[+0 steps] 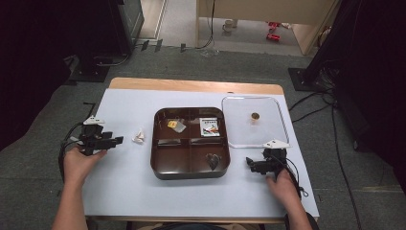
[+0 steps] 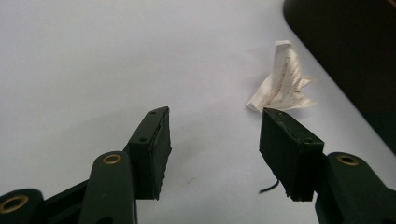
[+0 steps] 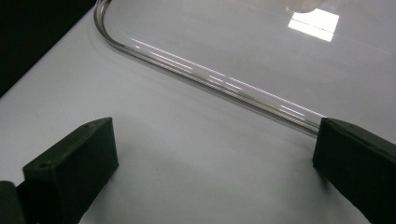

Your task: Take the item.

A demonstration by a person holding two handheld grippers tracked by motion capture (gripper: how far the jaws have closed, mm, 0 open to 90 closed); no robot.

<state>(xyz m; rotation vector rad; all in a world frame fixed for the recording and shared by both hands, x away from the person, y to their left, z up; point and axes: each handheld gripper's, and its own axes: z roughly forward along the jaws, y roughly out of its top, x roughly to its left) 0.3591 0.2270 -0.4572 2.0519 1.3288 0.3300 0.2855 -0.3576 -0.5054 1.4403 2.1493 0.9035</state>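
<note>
The crumpled white wrapper [image 1: 138,137] lies loose on the white table [image 1: 119,191], just off the left wall of the brown tray [image 1: 190,171] and outside all of its compartments. In the left gripper view the wrapper [image 2: 281,81] sits just beyond the right-hand jaw tip, clear of both jaws, with the dark tray edge [image 2: 355,56] rising behind it. The left gripper [image 1: 115,140] is released, its jaws spread wide and pointed at the wrapper, with bare table between them. The tray is divided into four compartments: the rear left holds a small yellow packet [image 1: 172,124], the rear right a printed sachet [image 1: 209,127], and the front right a dark heart-shaped piece [image 1: 213,160]; the front left looks empty. To the right of the tray, and close to it, a clear lid [image 1: 282,120] lies flat on the table with a small brown knob [image 1: 255,115] at its centre. The right gripper [image 1: 250,163] rests near the lid's front corner, also released; its view shows the lid rim [image 3: 210,77] running ahead of the parted jaws, untouched. Assessment: the work appears to be at an early stage. The wrapper is not yet gripped or moved, and the lid is off the tray. Outstanding, on this evidence: closing on the wrapper and carrying it to the tray.
</note>
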